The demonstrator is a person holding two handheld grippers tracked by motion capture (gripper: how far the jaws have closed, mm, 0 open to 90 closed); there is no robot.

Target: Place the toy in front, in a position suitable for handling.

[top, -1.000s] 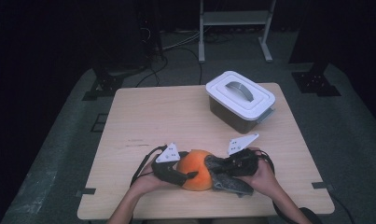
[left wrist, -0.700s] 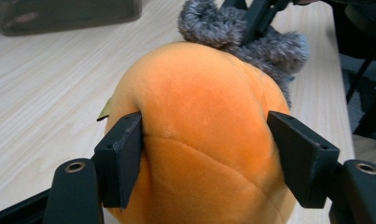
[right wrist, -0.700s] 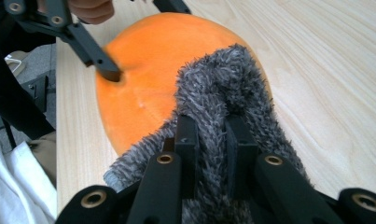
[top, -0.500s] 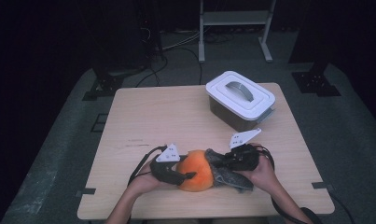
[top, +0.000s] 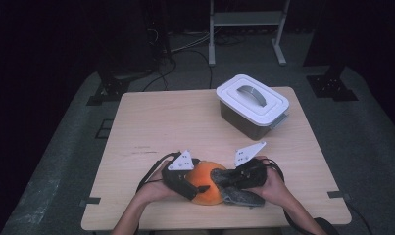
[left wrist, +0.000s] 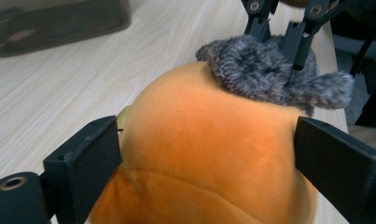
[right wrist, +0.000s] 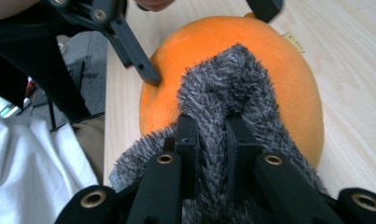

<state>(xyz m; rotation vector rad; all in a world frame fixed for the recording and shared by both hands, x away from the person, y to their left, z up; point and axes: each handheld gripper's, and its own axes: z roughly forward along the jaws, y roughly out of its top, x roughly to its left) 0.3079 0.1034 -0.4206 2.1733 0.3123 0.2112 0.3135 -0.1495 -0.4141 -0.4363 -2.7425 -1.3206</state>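
Note:
A round orange plush [top: 205,188] lies near the table's front edge, with a grey fuzzy piece [top: 239,193] draped over its right side. My left gripper [left wrist: 209,140] straddles the plush [left wrist: 209,158]. Its jaws have just been opening, and the pads now lie along the plush's sides without denting them. My right gripper [right wrist: 212,126] is shut on the grey fuzzy piece [right wrist: 223,93], pinching a fold where it lies on the plush [right wrist: 279,60]. In the high view the left gripper [top: 192,183] and right gripper [top: 227,178] face each other across the plush.
A dark container with a white lid and grey handle [top: 252,105] stands at the table's back right. The light wooden table [top: 175,122] is bare across its left and middle. The person's forearms come in at the front edge. Cables and a rack's legs lie on the floor behind.
The left gripper's jaws stand wider around the orange plush than half a second ago. Both hands and the plush stay where they were.

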